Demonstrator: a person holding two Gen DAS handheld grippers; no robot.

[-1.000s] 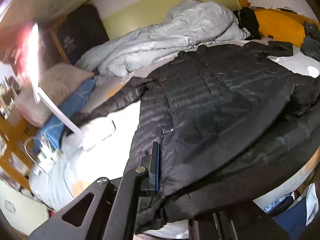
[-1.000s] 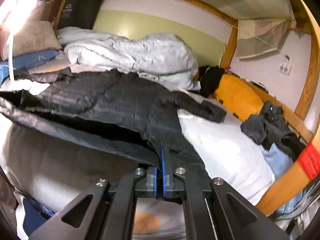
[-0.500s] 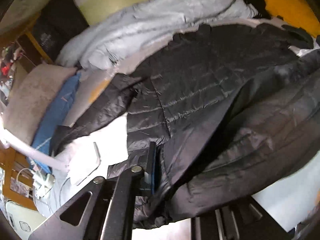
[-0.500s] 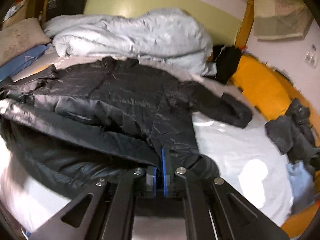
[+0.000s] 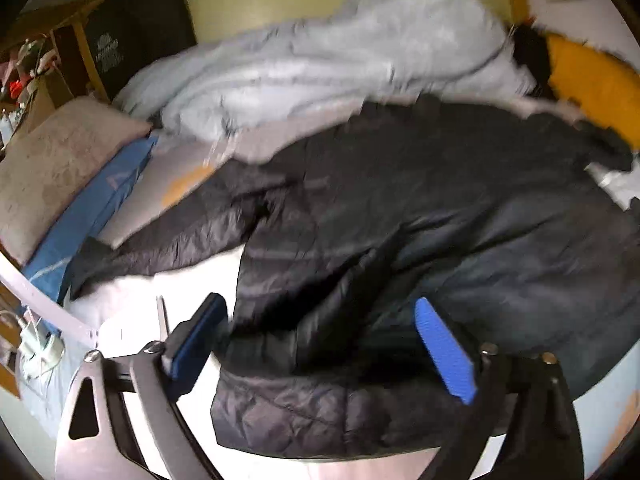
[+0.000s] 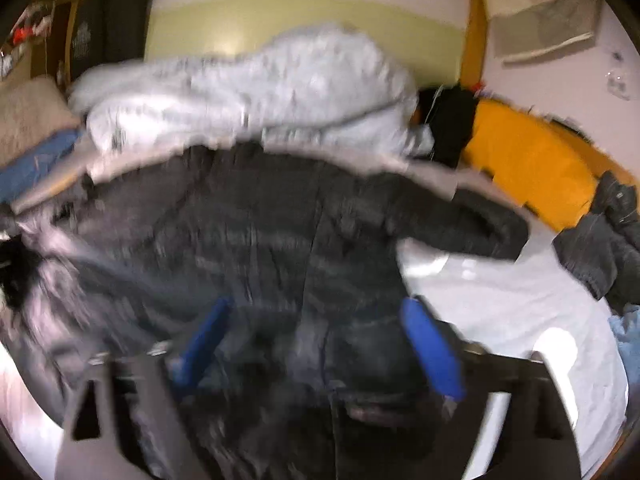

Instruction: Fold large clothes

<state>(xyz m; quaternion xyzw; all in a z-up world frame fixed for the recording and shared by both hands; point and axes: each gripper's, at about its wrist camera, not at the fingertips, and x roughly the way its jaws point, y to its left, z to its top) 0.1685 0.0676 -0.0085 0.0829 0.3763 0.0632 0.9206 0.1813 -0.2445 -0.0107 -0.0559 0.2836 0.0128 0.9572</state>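
A large black puffer jacket (image 5: 420, 216) lies spread on the white bed, its lower part folded up over the body. My left gripper (image 5: 320, 320) hovers over the jacket's folded near-left edge; its jaws are opening wide and the blue pads (image 5: 444, 348) do not press the cloth lying between them. In the blurred right wrist view the same jacket (image 6: 280, 232) fills the middle, one sleeve (image 6: 472, 224) stretched to the right. My right gripper (image 6: 316, 320) is over the jacket's near edge, jaws opening, pads (image 6: 432, 352) clear of the cloth.
A pale grey duvet (image 5: 320, 64) is heaped behind the jacket. A beige pillow (image 5: 60, 168) and blue cushion (image 5: 92, 216) lie left; an orange cushion (image 6: 528, 160) and dark clothes (image 6: 600, 248) lie right. Bare white sheet (image 6: 500, 304) shows at right.
Both grippers carried the jacket's hem forward over its body while shut on it, then let go. Both now stand wide open with the folded cloth lying loose beneath.
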